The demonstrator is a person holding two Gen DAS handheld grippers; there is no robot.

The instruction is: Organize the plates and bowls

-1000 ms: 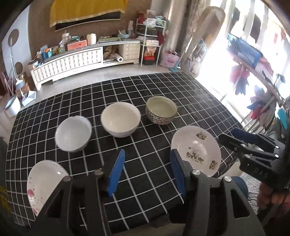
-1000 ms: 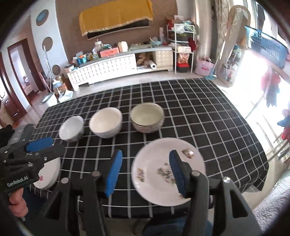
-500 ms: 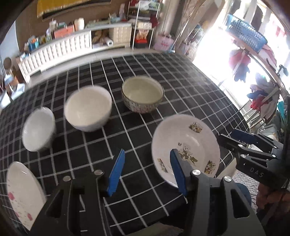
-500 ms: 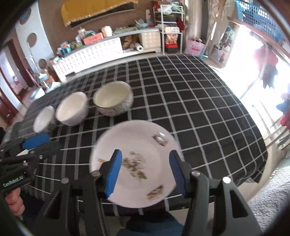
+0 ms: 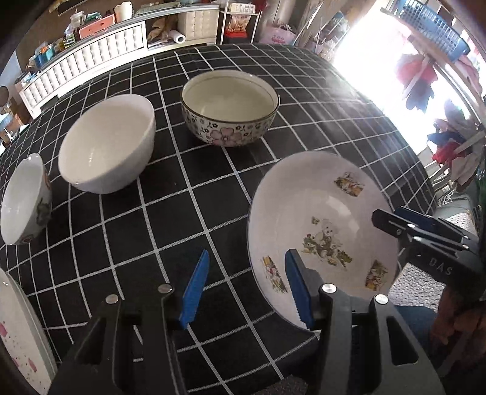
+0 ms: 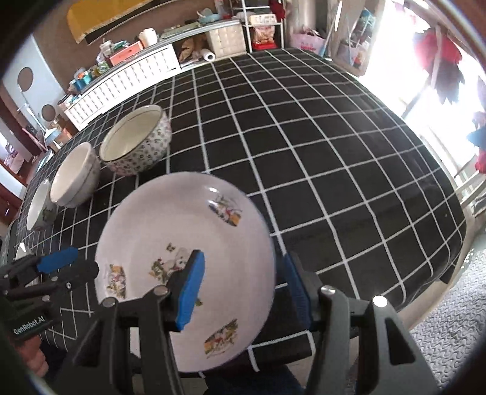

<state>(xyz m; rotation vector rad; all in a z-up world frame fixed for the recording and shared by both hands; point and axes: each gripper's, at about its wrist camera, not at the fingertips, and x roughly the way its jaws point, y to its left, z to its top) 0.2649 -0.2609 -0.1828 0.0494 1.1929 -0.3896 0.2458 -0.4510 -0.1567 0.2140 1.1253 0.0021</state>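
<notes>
A white plate with cartoon pictures (image 5: 325,212) (image 6: 170,231) lies at the near right of the black checked tablecloth (image 5: 188,218). My right gripper (image 6: 243,291) (image 5: 388,215) is open and straddles the plate's right rim, one blue pad over the plate and the other outside it. My left gripper (image 5: 247,288) (image 6: 82,261) is open just left of that plate, its right pad over the near-left rim. Behind stand a flowered bowl (image 5: 231,112) (image 6: 136,142), a plain white bowl (image 5: 106,149) (image 6: 76,176) and a small bowl (image 5: 24,200) (image 6: 39,209). A pink-speckled plate (image 5: 18,334) lies at the near left.
The table's near edge runs just below both grippers, and its right edge drops to a patterned rug (image 6: 440,334). A white cabinet (image 5: 91,45) and a shelf rack (image 5: 240,18) stand beyond the table. Hanging clothes (image 5: 419,82) are by the bright window on the right.
Both grippers have come down and forward toward the table. The pictured plate's right rim now sits between the right gripper's pads. No dish has moved, and neither gripper's opening has changed.
</notes>
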